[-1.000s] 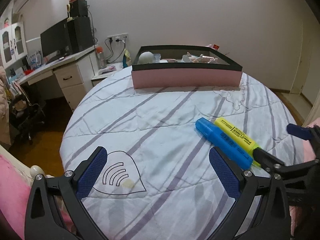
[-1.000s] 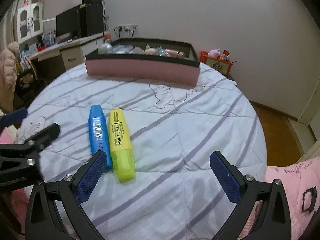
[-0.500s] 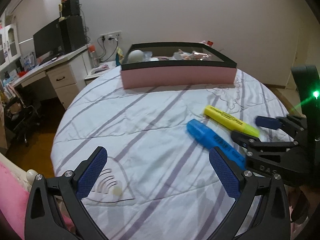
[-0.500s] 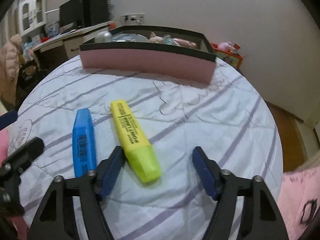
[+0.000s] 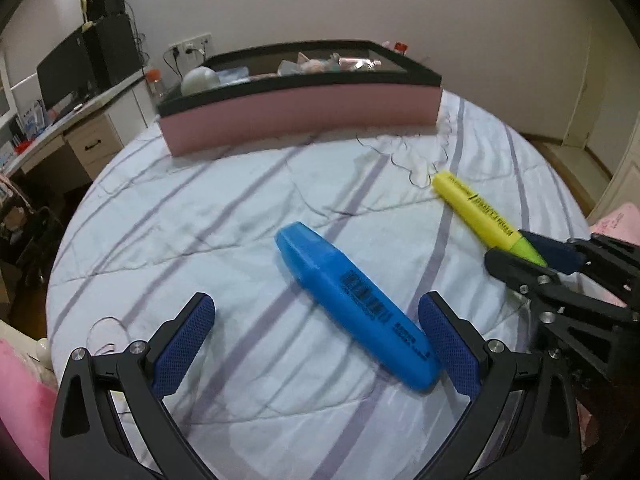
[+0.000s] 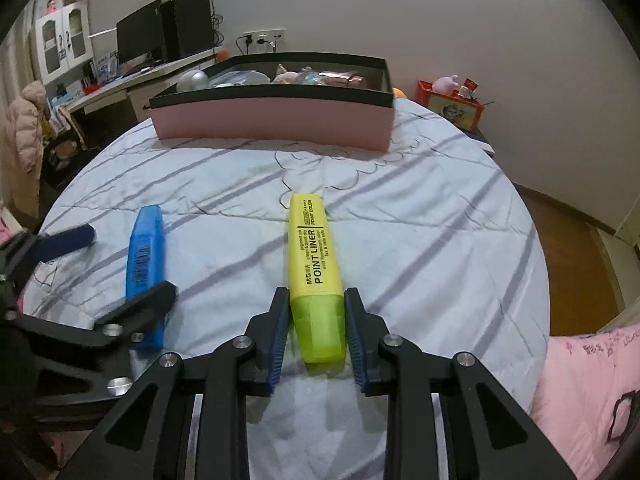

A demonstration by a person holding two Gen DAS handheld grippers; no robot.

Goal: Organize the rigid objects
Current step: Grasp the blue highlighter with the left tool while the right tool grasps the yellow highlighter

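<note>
The yellow marker (image 6: 316,276) is pinched at its cap by the right gripper (image 6: 317,332), whose jaws have just been closing, probably for the box (image 6: 276,120); the left gripper (image 5: 316,344) is held wide around the blue marker (image 5: 356,308).

Two fisheye views, each mounted on a handheld gripper, look forward and steeply down along its fingers, close over a striped bedspread (image 5: 248,208). Both face a pink box (image 6: 276,122) by the far wall. Both show the blue highlighter (image 5: 356,304) and the yellow highlighter (image 6: 314,264), and each glimpses the other gripper.
</note>
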